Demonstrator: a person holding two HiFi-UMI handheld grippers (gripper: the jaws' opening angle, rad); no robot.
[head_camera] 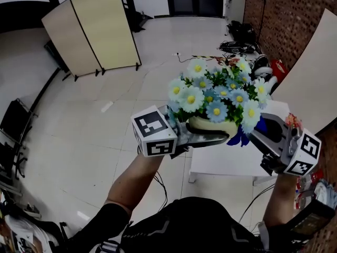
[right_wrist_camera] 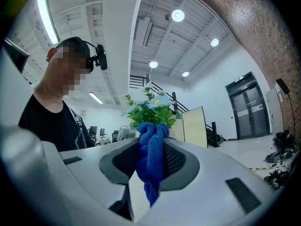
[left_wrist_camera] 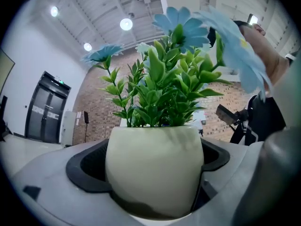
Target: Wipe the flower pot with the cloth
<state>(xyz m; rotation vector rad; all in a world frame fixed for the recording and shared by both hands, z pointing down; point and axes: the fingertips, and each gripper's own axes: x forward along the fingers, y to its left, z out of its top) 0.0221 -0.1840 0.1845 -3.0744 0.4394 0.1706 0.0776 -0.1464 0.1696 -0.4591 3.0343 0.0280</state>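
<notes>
A cream flower pot (head_camera: 211, 126) full of blue and white artificial daisies (head_camera: 216, 92) is held up in the air. My left gripper (head_camera: 208, 137) is shut on the pot (left_wrist_camera: 154, 169), whose round body fills the space between the jaws, with green leaves (left_wrist_camera: 164, 86) rising above. My right gripper (head_camera: 261, 128) is shut on a blue cloth (right_wrist_camera: 151, 161) that hangs bunched between its jaws. In the head view the cloth (head_camera: 245, 135) lies against the pot's right side, under the flowers. The flowers (right_wrist_camera: 149, 108) show just beyond the cloth in the right gripper view.
A white table (head_camera: 231, 157) stands below the pot, with a brick wall (head_camera: 284, 20) to the right. Beige folding screens (head_camera: 95, 28) stand on the tiled floor at the far left. Cables and gear (head_camera: 239, 44) lie by the wall.
</notes>
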